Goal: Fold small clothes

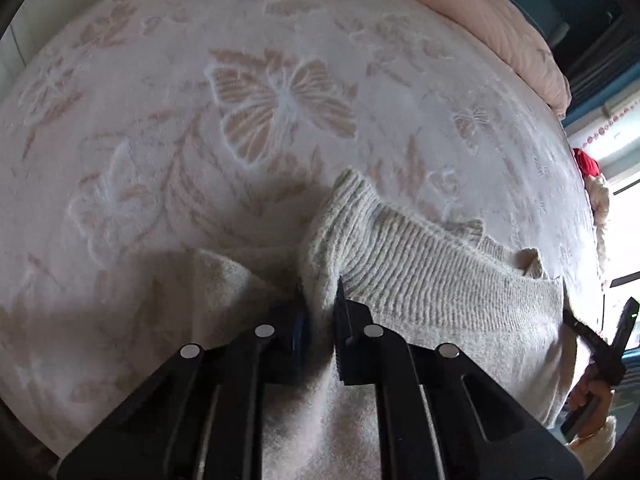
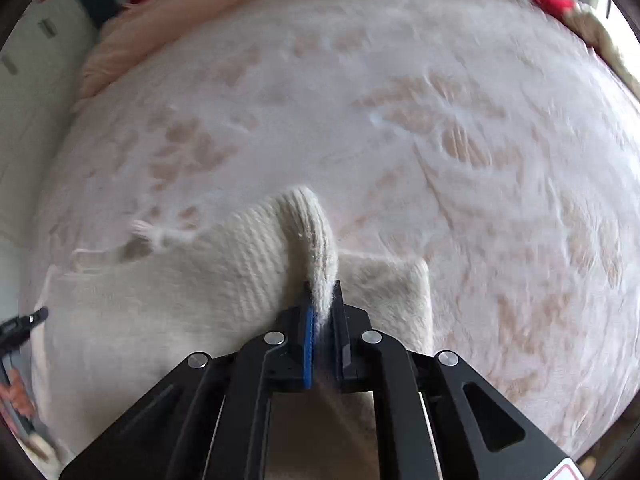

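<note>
1. Left wrist view: the left gripper has its fingers clenched on a bunched fold of a cream knitted sweater. The ribbed edge rises out of the grip and peaks just above it.
2. From that grip the ribbed edge of the sweater runs to the right, toward the right gripper, which shows at the far right edge of the frame. A hand holds its handle below.
3. The sweater lies on a bed covered by a pale blanket with a raised butterfly and leaf pattern. The sweater sits at the near side of the blanket, close to both grippers.
4. A pink quilt lies along the far edge of the bed, upper right.
5. Right wrist view: the right gripper has its fingers pinched tight on another fold of the sweater. The knit stands up between them in a narrow ridge.
6. The rest of the sweater spreads to the left of this grip and lies flat on the blanket. A smaller part shows to the right of the ridge.
7. The left gripper appears at the left edge of the right wrist view, at the far end of the sweater. This view is blurred, so fine detail of the knit cannot be read.
</note>
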